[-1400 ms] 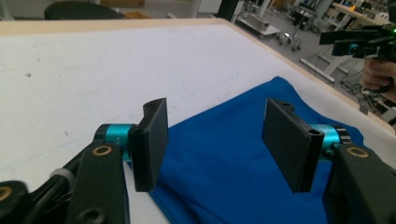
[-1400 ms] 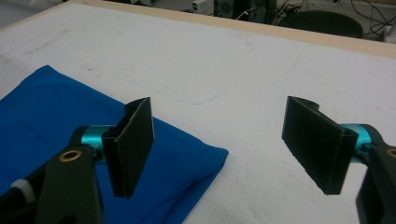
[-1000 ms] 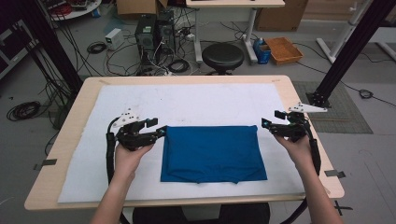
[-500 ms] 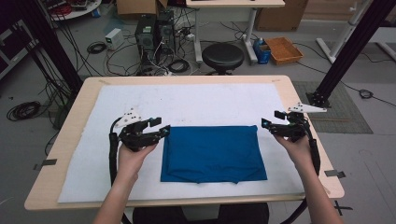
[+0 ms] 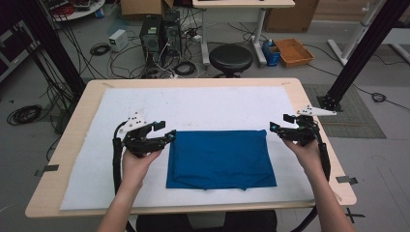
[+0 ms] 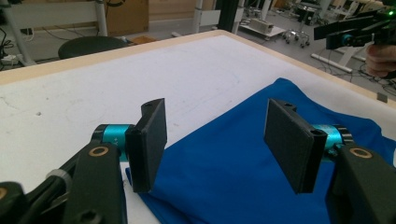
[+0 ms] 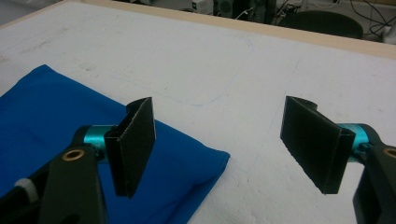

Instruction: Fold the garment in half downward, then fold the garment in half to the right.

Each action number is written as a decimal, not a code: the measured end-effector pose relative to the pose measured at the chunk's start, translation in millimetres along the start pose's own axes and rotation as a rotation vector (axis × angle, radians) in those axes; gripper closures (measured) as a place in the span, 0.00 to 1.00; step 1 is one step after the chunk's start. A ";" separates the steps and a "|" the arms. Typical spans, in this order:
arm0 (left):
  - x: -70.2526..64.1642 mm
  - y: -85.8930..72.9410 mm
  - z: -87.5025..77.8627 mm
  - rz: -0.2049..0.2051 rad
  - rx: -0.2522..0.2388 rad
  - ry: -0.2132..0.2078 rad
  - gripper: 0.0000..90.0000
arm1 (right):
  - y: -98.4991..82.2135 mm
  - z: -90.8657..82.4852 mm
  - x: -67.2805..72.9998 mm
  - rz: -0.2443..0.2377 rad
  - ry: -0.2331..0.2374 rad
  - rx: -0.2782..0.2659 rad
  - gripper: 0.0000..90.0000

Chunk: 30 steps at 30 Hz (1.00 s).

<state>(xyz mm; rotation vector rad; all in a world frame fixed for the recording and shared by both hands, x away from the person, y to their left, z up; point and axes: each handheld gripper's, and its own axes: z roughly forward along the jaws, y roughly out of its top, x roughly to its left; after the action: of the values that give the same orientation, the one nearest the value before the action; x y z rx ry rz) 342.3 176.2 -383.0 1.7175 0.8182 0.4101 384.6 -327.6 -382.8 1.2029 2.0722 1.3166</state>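
Note:
A folded blue cloth [image 5: 220, 158] lies flat on the white mat [image 5: 217, 104], toward the table's near edge. My left gripper [image 5: 167, 131] hovers at the cloth's far left corner. Its jaws have just been opening and now stand wide over the cloth edge [image 6: 233, 177] without pressing on it. My right gripper [image 5: 279, 122] is at the far right corner, open. In the right gripper view [image 7: 224, 140], that corner of the cloth [image 7: 56, 107] lies below and left of its left jaw. The right gripper [image 6: 345, 32] also appears far off in the left gripper view.
The wooden table [image 5: 193, 82] is covered by the white mat, which is bare beyond the cloth. On the floor behind it are a black stool [image 5: 230, 58], computer towers [image 5: 157, 31] with cables, and an orange tray [image 5: 294, 50].
The left gripper's jaws look a little wider apart. Both hands and the cloth have stayed where they were.

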 end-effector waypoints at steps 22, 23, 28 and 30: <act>-2.8 -2.1 -1.2 0.018 0.025 0.011 0.41 | 2.5 3.4 0.3 -0.004 -0.007 0.005 0.29; -2.8 -2.1 -1.2 0.017 0.024 0.011 0.41 | 2.5 3.2 0.4 -0.004 -0.007 0.004 0.29; -4.6 -0.1 -2.4 0.017 0.027 0.006 0.41 | 4.1 1.2 1.6 -0.007 -0.002 -0.003 0.29; -5.3 0.5 -3.0 0.007 0.030 0.011 0.38 | 6.3 0.8 3.0 -0.011 0.000 -0.011 0.29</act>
<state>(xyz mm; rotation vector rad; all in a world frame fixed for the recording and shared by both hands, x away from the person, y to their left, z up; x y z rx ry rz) 336.7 174.5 -380.9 1.7478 0.8300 0.4137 386.3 -323.5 -377.3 1.1853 2.0663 1.3218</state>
